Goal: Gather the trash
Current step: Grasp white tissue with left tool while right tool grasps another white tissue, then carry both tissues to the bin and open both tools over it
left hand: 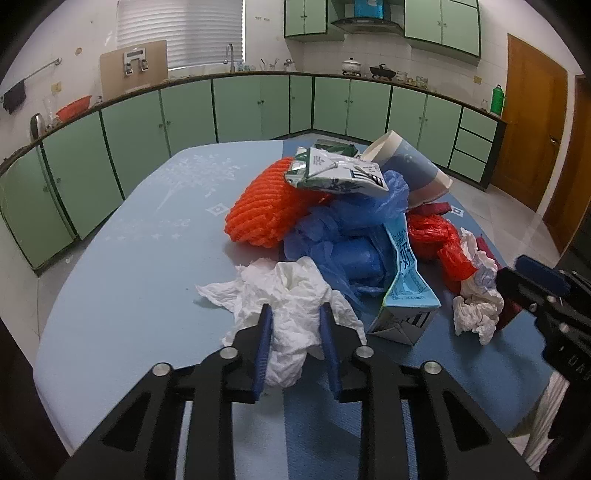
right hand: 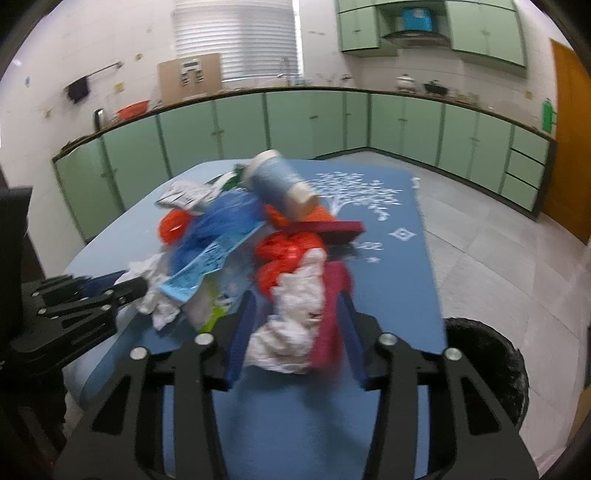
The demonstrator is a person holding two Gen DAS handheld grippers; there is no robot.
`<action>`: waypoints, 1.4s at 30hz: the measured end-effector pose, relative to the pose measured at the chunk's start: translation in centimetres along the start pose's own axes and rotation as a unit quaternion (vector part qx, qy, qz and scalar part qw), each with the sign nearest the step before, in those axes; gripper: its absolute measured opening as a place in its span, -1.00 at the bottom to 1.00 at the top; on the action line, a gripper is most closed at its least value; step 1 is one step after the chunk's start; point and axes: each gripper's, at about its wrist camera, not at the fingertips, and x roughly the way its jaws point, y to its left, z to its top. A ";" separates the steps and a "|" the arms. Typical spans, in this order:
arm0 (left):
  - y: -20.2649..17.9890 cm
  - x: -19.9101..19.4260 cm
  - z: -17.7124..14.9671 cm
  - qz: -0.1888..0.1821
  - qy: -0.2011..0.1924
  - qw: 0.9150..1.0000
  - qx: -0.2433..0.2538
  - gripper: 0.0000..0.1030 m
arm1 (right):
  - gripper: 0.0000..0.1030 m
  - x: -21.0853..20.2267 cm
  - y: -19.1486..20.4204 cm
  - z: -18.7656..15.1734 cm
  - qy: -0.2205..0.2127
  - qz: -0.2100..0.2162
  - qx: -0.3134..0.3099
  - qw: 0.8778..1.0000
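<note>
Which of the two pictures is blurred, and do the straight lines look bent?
Left wrist view: sharp, print on the milk carton readable. Right wrist view: motion-blurred, white tissue smeared. Both: fisheye bends the green cabinets into an arc, with dark corners.

We're in a home kitchen: green cabinets [left hand: 255, 105] line the far wall, sink tap [left hand: 229, 55], pots [left hand: 351, 66] beneath the range hood [left hand: 365, 24].

A trash heap is piled on the table [left hand: 122, 258] at frame centre. The net [left hand: 266, 206] is placed at the heap's left, a wrapper [left hand: 336, 173] on top, the cup [left hand: 413, 166] at upper right. A tissue [left hand: 291, 306] is set in front, the carton [left hand: 402, 291] just to its right. A bin [right hand: 491, 369] is seen at lower right, below the table's edge.
</note>
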 end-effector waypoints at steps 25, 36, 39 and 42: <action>-0.1 -7.2 3.5 0.006 -0.106 0.994 -0.010 -0.85 | -0.88 -4.6 -0.2 3.3 -0.078 0.049 0.003 0.996; -5.1 -10.2 6.8 -0.072 -0.160 0.984 0.043 -0.85 | -0.88 -9.3 -4.1 4.8 -0.133 0.003 0.032 0.991; -7.2 -10.0 7.5 -0.107 -0.164 0.979 0.059 -0.85 | -0.88 -10.4 -6.0 4.7 -0.144 -0.026 0.039 0.988; -10.0 -9.3 8.1 -0.135 -0.167 0.973 0.083 -0.85 | -0.88 -11.4 -8.4 4.2 -0.149 -0.060 0.049 0.986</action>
